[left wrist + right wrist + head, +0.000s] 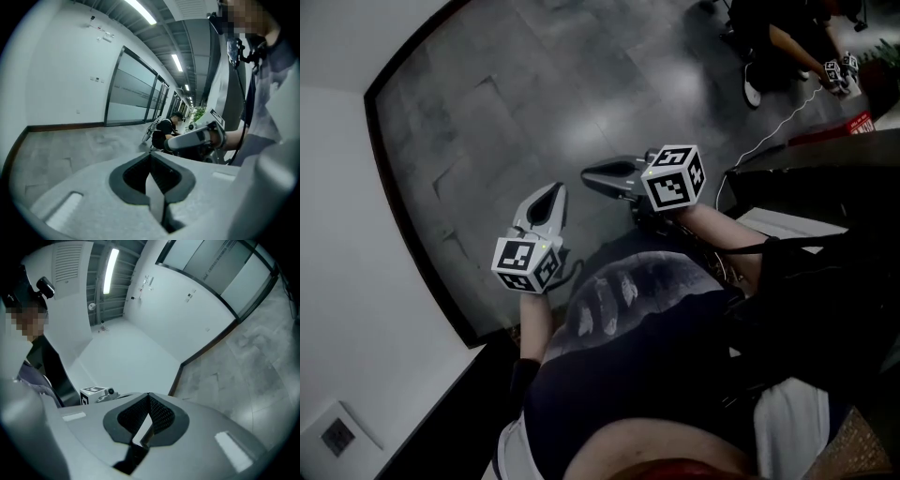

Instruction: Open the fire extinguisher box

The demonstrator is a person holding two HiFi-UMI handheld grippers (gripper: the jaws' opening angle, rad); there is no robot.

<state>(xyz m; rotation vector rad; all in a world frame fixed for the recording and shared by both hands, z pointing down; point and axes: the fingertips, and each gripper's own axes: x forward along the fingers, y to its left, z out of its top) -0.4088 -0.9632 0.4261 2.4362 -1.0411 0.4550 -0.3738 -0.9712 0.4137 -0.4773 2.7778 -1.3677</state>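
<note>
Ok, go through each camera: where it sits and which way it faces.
Head view: on the person's head, looking down at the floor; their torso, left gripper and right gripper show.
Left gripper view: rides the left gripper, faces down a corridor; right gripper and the person's torso show at right.
Right gripper view: rides the right gripper, faces a white wall; left gripper and the person's upper body show at left.
Shared: each gripper view catches the other gripper.
</note>
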